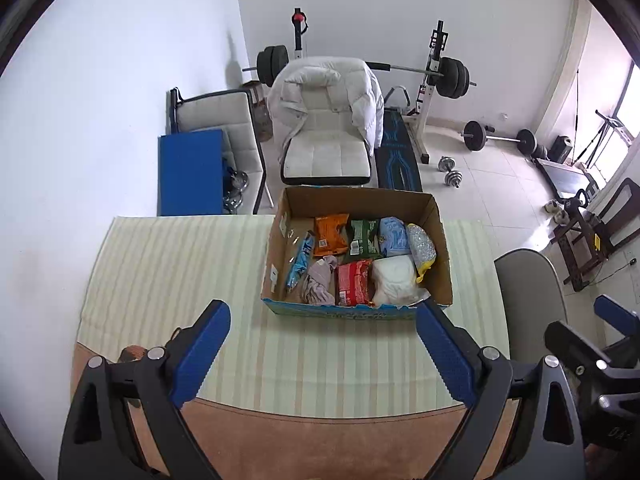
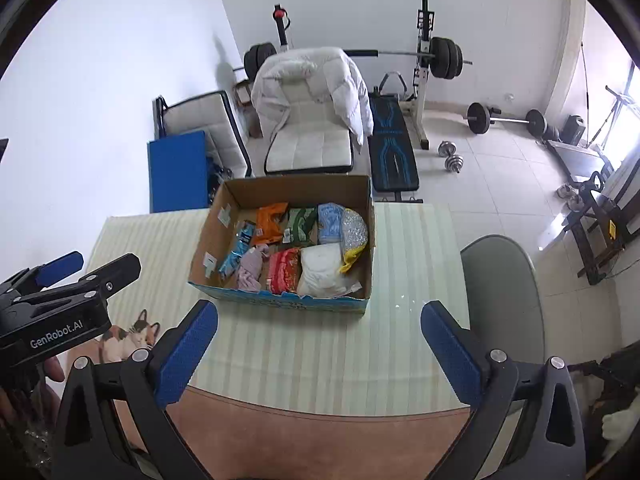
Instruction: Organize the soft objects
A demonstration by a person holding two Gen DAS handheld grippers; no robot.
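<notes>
Cardboard is what we see first: an open box (image 1: 434, 216) on the striped tabletop (image 1: 180, 264), packed with soft things (an orange packet (image 1: 330, 234), a red pack (image 1: 352, 282), a white bundle (image 1: 394, 280), a grey cloth (image 1: 320, 280)). We hold the left hand-held gripper (image 1: 322, 350) and right hand-held gripper (image 2: 320, 350) spread wide and empty, short of the box.

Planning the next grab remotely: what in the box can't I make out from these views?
- Cardboard box floor: both views, covered by packets.
- Packet print, e.g. red packet: too small in both.
- White bundle underside: hidden by the box's near wall.
</notes>
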